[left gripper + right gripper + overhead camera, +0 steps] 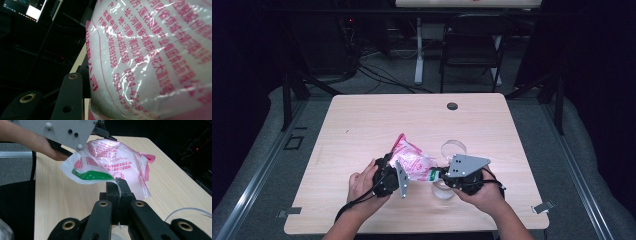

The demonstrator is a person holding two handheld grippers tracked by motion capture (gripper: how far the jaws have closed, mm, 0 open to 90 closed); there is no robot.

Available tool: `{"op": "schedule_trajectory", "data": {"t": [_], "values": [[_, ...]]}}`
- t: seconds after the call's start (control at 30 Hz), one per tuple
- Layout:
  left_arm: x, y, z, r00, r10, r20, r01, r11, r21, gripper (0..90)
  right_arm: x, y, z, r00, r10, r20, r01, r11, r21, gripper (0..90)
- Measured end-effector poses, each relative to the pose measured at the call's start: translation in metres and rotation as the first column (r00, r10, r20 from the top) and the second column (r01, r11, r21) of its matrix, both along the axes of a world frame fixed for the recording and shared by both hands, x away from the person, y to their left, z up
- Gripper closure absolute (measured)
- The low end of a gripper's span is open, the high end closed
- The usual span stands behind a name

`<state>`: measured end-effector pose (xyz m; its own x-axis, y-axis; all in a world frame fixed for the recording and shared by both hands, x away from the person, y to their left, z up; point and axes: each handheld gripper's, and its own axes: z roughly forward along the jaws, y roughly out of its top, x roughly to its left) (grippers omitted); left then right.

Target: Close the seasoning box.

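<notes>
jaws of the right gripper [119, 185] pinched tight on the green-printed edge of a crinkly clear plastic bag with pink lettering [412, 161], held just above the pale wooden bench [362, 125]. jaws of the left gripper [393, 172] at the bag's other end, pressed against it; clamped or not, cannot tell. clear round plastic container [454, 148] just beside the bag.

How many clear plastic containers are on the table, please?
2. One clear container stands just behind the right gripper. The other clear container sits in front of that gripper, partly covered by the right hand. The bag may hide more.
</notes>
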<state>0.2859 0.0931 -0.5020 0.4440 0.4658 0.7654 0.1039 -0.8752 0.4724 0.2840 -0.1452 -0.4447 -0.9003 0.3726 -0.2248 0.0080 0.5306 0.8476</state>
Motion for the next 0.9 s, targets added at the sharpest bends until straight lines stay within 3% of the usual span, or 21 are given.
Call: {"op": "schedule_trajectory", "data": {"t": [0.07,0.9], "values": [[0.000,-0.002,0.000,0.9999,-0.004,0.010,0.004,0.9999,-0.012,59.4,0.000,-0.002,0.001,1.0000,-0.004,0.001,0.004,1.000,0.001,90.0],[0.002,-0.010,0.007,0.9973,-0.032,0.066,0.026,0.9958,0.088,59.7,-0.001,-0.011,-0.002,0.9996,-0.029,-0.003,0.029,1.000,0.002,90.0]]}}
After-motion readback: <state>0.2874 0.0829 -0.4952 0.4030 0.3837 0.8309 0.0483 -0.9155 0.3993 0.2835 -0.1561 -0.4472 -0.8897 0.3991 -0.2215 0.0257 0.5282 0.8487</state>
